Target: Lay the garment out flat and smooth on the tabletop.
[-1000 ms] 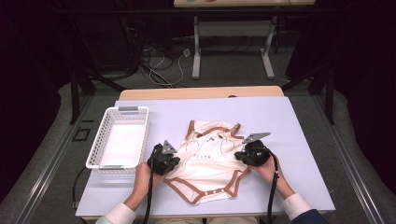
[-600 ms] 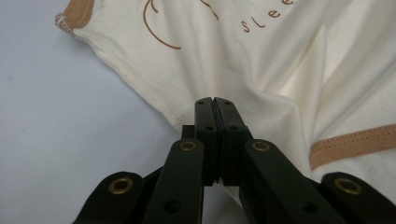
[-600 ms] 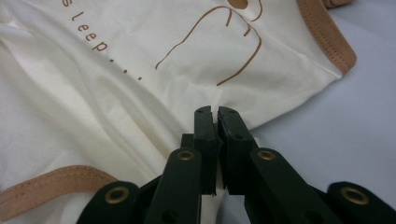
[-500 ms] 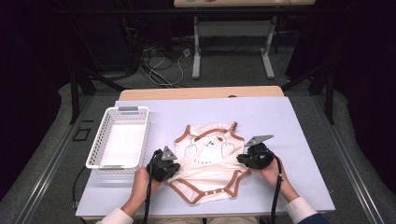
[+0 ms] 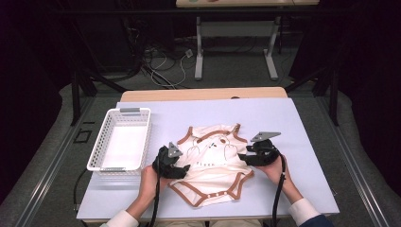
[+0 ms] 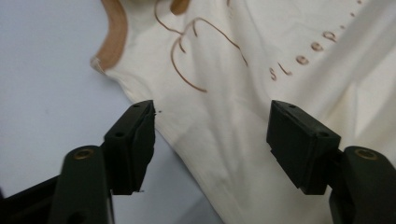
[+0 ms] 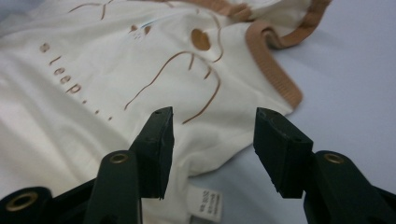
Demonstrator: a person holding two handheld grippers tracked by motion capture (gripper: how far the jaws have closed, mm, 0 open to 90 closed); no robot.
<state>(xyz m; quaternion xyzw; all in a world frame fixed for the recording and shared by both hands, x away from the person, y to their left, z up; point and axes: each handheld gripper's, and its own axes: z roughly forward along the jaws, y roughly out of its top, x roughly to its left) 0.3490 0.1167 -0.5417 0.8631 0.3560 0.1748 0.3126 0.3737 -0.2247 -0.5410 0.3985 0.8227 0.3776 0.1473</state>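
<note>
High view: white basket left of bodysuit.

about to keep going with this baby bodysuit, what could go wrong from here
1. Both grippers, left gripper and right gripper, have just been opening and now stand open over the bodysuit's side edges; closing again could pinch one layer and bunch it.
2. The care label lies by the right gripper and might snag.
3. The basket stands close to the left hand; a sideways swing could knock it.

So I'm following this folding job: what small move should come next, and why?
Probably draw both claws back off the bodysuit. The left claw and right claw have just been opening and grip nothing, while the garment lies spread flat on the table, ready for a fresh grasp.
</note>
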